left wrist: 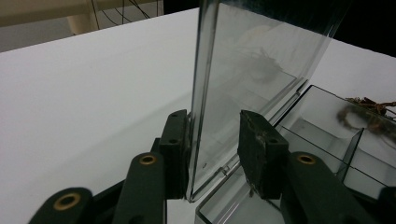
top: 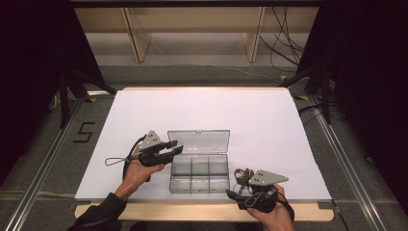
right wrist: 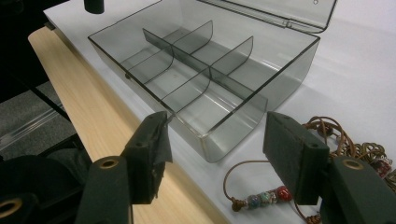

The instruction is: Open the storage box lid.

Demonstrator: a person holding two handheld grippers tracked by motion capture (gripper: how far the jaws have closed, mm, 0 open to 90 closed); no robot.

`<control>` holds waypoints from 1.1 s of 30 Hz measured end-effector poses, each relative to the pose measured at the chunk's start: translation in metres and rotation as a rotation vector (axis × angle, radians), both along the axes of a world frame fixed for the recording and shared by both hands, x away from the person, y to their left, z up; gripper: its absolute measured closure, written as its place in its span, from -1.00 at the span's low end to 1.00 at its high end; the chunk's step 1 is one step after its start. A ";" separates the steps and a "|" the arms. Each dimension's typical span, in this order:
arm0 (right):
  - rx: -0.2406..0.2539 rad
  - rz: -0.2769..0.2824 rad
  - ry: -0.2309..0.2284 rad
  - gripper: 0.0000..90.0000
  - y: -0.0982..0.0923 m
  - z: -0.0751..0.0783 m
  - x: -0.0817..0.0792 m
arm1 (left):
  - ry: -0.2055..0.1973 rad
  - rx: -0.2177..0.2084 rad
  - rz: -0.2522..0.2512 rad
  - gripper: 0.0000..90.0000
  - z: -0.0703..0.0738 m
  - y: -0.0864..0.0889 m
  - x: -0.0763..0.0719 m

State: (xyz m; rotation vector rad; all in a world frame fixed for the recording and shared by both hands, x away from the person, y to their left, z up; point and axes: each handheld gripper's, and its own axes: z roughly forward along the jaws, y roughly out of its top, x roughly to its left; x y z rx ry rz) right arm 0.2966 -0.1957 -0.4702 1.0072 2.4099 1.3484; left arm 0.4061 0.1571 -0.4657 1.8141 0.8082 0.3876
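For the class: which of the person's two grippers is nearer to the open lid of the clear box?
Left. The left gripper has its jaws around the lid edge; the right gripper hovers open beyond the box's near corner, by the beaded cords.

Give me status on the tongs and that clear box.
Left tongs straddling the box lid, one pad touching. Right tongs open, empty, by the box corner. Beaded cords beside box, nothing blocking.

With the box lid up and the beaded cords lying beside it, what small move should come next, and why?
Probably lower the right tool onto the beaded cords and close. Its jaws stand open with nothing between them, the cords lie just below, and the box compartments look empty, while the left tool brackets the raised lid.
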 end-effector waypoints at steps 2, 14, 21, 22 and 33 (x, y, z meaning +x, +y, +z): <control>0.008 -0.010 0.028 -0.08 0.001 0.000 -0.001 | 0.000 -0.001 0.001 0.40 -0.001 0.000 0.000; 0.003 0.005 0.047 -0.08 0.004 -0.003 -0.001 | -0.001 0.005 -0.004 0.45 -0.003 0.002 0.006; -0.002 0.001 0.047 -0.08 0.005 -0.003 -0.002 | 0.004 0.005 -0.001 0.45 -0.004 0.002 0.007; -0.005 0.009 0.038 -0.08 0.004 -0.004 -0.001 | 0.015 -0.003 0.009 0.45 -0.005 0.002 0.007; 0.005 0.026 0.046 -0.08 0.005 -0.005 0.000 | 0.032 0.008 0.012 0.45 -0.009 0.003 0.008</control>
